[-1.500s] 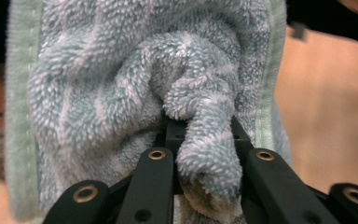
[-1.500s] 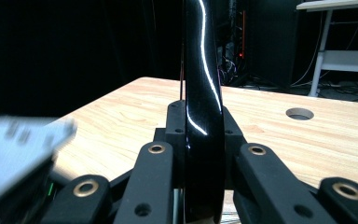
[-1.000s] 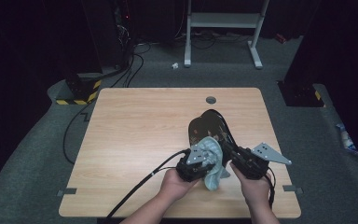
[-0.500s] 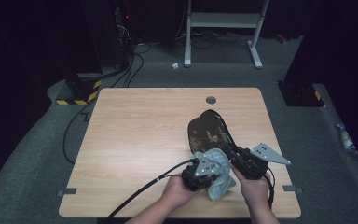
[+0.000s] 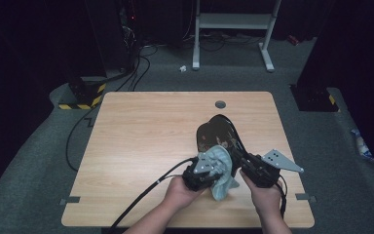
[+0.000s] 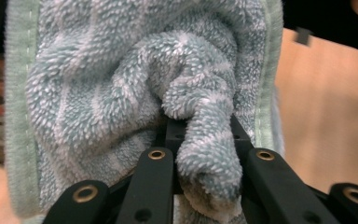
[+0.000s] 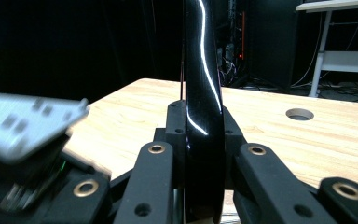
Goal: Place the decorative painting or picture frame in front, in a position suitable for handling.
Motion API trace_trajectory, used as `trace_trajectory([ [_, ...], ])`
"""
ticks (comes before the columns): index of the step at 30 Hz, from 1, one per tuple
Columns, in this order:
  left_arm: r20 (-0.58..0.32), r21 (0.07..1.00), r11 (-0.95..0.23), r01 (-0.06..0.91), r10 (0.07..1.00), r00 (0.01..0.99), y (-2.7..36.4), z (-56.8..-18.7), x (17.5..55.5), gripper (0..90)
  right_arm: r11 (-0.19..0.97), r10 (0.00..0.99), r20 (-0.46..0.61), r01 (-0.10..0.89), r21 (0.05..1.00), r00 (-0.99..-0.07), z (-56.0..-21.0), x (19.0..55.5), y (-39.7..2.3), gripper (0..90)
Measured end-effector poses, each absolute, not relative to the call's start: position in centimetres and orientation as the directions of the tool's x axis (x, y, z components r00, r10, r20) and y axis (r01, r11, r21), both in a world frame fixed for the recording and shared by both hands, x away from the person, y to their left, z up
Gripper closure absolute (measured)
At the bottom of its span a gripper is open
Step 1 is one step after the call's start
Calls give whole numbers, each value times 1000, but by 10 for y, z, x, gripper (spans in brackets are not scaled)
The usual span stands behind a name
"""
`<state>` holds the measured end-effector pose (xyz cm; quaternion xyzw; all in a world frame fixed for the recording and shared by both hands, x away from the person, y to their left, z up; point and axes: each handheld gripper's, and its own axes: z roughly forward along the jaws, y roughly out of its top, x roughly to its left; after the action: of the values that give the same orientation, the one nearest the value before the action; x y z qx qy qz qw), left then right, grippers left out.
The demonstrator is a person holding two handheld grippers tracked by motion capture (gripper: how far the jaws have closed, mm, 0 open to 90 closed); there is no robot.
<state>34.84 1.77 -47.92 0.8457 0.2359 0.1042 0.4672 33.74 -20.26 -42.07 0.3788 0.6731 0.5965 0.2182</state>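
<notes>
While my right hand-held gripper pinches the near rim of the black plate, its long axis running away from me, my left hand-held gripper pinches the towel against the plate's near left side.

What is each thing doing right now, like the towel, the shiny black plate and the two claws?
Towel: bunched up, pinched in the left claw, against the plate.
Plate: held up on edge, off the table.
Left claw: shut on the towel.
Right claw: shut on the plate's rim.
</notes>
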Motion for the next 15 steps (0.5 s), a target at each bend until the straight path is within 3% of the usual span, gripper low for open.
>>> trace_trajectory([
  [10, -4, 868, -409, 280, 559, 829, 58, -478, 333, 770, -6, 769, 163, 248, 969, -618, -422, 337, -203, 799],
  [15, -30, 897, -318, 308, 651, 759, 113, -473, 336, 767, -19, 770, 174, 250, 968, -614, -423, 338, -205, 796],
])
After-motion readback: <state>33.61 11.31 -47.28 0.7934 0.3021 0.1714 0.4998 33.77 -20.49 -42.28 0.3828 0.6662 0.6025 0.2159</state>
